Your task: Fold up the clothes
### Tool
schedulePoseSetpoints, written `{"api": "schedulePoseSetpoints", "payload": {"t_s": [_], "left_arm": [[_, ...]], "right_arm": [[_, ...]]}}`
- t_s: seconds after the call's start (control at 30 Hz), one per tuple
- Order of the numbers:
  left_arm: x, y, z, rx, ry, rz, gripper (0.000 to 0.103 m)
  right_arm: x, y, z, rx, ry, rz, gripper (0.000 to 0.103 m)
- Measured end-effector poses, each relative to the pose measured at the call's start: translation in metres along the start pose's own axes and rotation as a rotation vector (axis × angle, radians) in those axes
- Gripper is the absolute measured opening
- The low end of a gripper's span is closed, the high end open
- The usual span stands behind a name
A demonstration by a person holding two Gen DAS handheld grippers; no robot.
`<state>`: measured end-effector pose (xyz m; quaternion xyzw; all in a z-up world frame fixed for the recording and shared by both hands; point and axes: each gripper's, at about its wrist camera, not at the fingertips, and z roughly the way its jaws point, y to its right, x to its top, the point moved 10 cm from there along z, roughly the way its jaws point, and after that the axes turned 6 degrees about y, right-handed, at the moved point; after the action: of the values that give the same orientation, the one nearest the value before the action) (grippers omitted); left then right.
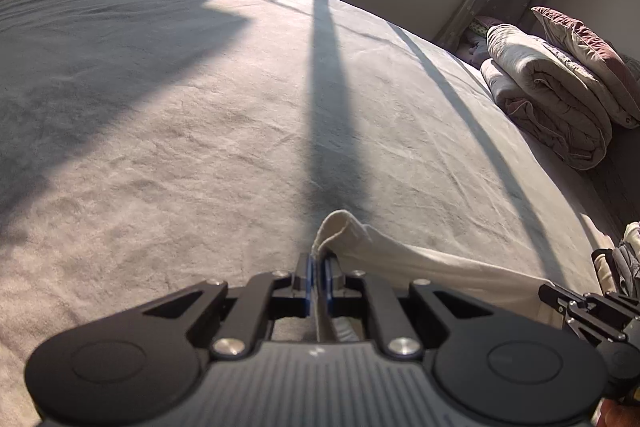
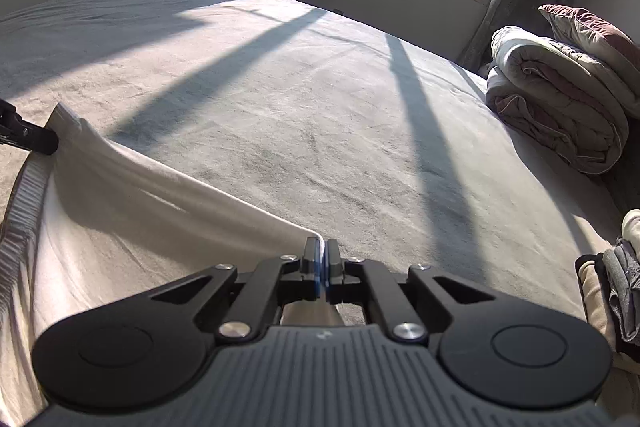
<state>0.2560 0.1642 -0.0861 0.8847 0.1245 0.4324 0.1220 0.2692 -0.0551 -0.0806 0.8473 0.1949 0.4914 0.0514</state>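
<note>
Left hand-held gripper (image 1: 319,269): nearest the lens; clamped tight on one corner of the cream garment (image 1: 400,255), probably to keep that edge lifted for folding
Right hand-held gripper (image 2: 323,265): pinched on the other corner; the edge between runs taut
Garment: its held edge raised above the grey bed (image 2: 300,107); the rest drapes toward the person
Right view only: ribbed hem at left
Both views: folded quilts (image 1: 556,87); clothes pile (image 2: 616,291) at right
</note>
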Motion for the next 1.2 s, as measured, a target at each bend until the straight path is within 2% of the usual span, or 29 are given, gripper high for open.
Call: {"api": "schedulePoseSetpoints", "payload": {"t_s": [0.23, 0.33, 0.4, 0.43, 0.47, 0.53, 0.6, 0.63, 0.67, 0.7, 0.83, 1.0, 1.1, 1.2], "left_arm": [[0.0, 0.003, 0.037, 0.029, -0.034, 0.006, 0.007], [-0.004, 0.004, 0.042, 0.023, -0.02, 0.0, 0.011], [-0.005, 0.005, 0.038, 0.003, -0.018, -0.006, 0.017], [-0.006, 0.005, 0.033, -0.008, -0.023, -0.012, 0.025], [-0.007, 0.006, 0.029, -0.018, -0.029, -0.017, 0.036], [-0.009, 0.006, 0.019, -0.037, -0.042, -0.028, 0.046], [-0.013, 0.004, 0.006, -0.044, -0.061, -0.04, 0.05], [-0.015, 0.001, -0.001, -0.044, -0.072, -0.055, 0.053], [-0.018, -0.001, -0.007, -0.044, -0.083, -0.069, 0.055], [-0.02, -0.004, -0.014, -0.045, -0.094, -0.084, 0.055], [-0.034, -0.018, -0.043, -0.061, -0.131, -0.187, 0.056], [-0.06, -0.039, -0.075, -0.112, -0.169, -0.352, 0.056], [-0.078, -0.047, -0.089, -0.173, -0.178, -0.428, 0.055], [-0.094, -0.05, -0.097, -0.237, -0.186, -0.445, 0.055]], "right_arm": [[-0.011, 0.001, 0.049, -0.026, -0.068, 0.005, 0.003], [-0.015, -0.002, 0.053, -0.032, -0.064, -0.003, 0.003], [-0.014, -0.003, 0.05, -0.032, -0.067, -0.008, 0.004], [-0.013, -0.003, 0.049, -0.022, -0.07, 0.0, 0.005], [-0.012, -0.003, 0.046, -0.005, -0.077, 0.013, 0.009], [-0.008, -0.003, 0.039, 0.026, -0.086, 0.05, 0.014], [-0.003, -0.006, 0.027, 0.079, -0.082, 0.096, 0.017], [-0.001, -0.008, 0.021, 0.098, -0.082, 0.105, 0.027], [0.001, -0.013, 0.014, 0.118, -0.075, 0.106, 0.043], [0.003, -0.018, 0.007, 0.138, -0.069, 0.107, 0.046], [0.009, -0.04, -0.023, 0.213, -0.047, 0.102, 0.046], [0.004, -0.079, -0.07, 0.362, -0.019, 0.08, 0.046], [-0.003, -0.108, -0.1, 0.456, -0.012, 0.047, 0.046], [-0.016, -0.138, -0.124, 0.521, -0.009, -0.03, 0.046]]}}
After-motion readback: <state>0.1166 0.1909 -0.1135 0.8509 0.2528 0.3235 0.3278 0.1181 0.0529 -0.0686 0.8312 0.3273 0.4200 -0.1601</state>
